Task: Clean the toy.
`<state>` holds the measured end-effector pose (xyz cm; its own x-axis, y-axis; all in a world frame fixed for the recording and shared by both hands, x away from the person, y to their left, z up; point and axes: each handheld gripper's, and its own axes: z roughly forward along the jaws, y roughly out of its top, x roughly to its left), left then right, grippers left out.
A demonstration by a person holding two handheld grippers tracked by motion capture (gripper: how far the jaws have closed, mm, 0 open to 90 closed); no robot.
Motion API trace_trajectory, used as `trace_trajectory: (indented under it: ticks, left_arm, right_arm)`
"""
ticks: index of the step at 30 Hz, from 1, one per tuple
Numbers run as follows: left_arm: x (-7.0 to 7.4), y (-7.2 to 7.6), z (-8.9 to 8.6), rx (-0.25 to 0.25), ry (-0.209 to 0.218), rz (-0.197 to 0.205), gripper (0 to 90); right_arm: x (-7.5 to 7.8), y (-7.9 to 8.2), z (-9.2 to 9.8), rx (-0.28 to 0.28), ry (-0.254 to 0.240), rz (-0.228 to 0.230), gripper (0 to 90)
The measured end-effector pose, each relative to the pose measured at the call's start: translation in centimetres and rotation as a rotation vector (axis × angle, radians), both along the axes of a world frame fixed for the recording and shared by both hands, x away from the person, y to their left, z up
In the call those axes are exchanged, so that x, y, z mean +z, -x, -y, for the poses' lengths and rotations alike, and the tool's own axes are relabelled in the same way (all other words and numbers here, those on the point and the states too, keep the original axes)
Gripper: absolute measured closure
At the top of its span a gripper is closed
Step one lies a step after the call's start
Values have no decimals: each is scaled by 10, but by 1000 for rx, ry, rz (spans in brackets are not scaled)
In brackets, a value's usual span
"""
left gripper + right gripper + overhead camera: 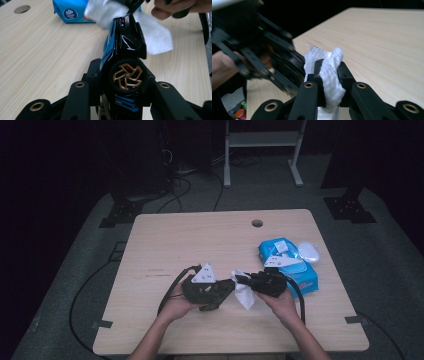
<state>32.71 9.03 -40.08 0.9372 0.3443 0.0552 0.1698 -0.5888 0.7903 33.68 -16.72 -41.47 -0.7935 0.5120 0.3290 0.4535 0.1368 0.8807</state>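
the left gripper is closed on a toy car, a black one with blue stripes and a gold wheel. in the left gripper view the two black jaws press on the car at its wheel, one on each side, and the car points away from the camera, with its far end up against the white wipe. in the high view this gripper is above the near middle of the table, held in the person's left hand, and the car is dark and hard to tell from the gripper there.

the right gripper is closed on the wipe. in the right gripper view its jaws pinch a bunched fold of the wipe between them, and the white paper stands up over the jaw tips and hangs down below them. in the high view the wipe is between the two grippers, and its loose corner hangs toward the table. the right hand holds this gripper just right of the middle. in the left gripper view the wipe lies on the far end of the car.

a blue pack of wipes lies on the table behind the right gripper, near the right edge, with its white lid open. the table has a round hole near its far edge.
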Motion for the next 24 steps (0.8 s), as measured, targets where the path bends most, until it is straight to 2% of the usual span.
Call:
trace_trajectory:
  ticks: [2,4,7,9,12,14,16,19,20,22,24]
  left_arm:
    - [2,0,-1,1,6,1,632]
    - [2,0,-1,1,6,3,632]
    - [-1,0,2,-5,-14,6,632]
    - [-2,0,3,-9,-13,2,633]
    - [1,0,3,-3,0,8,634]
    - [2,1,1,1,9,11,634]
    - [3,0,0,4,9,14,635]
    - [3,-1,0,10,13,18,635]
    - [4,-1,1,12,19,18,635]
    - [6,-1,2,15,43,21,635]
    - [8,0,5,10,43,39,642]
  right_arm:
    - [-8,-3,2,-12,17,-28,803]
    - [-14,-5,3,-17,8,-57,803]
    - [-6,-3,1,-3,-29,-42,804]
    - [2,0,-2,10,-49,-18,804]
    - [6,2,-1,23,-66,-12,804]
    - [2,0,2,18,-67,-27,804]
    - [-5,-3,5,12,-56,-64,804]
    - [-13,-5,4,31,-56,-102,804]
    - [-12,-4,3,35,-68,-107,804]
    - [-5,-2,2,39,-85,-86,805]
    - [2,0,2,48,-123,-75,806]
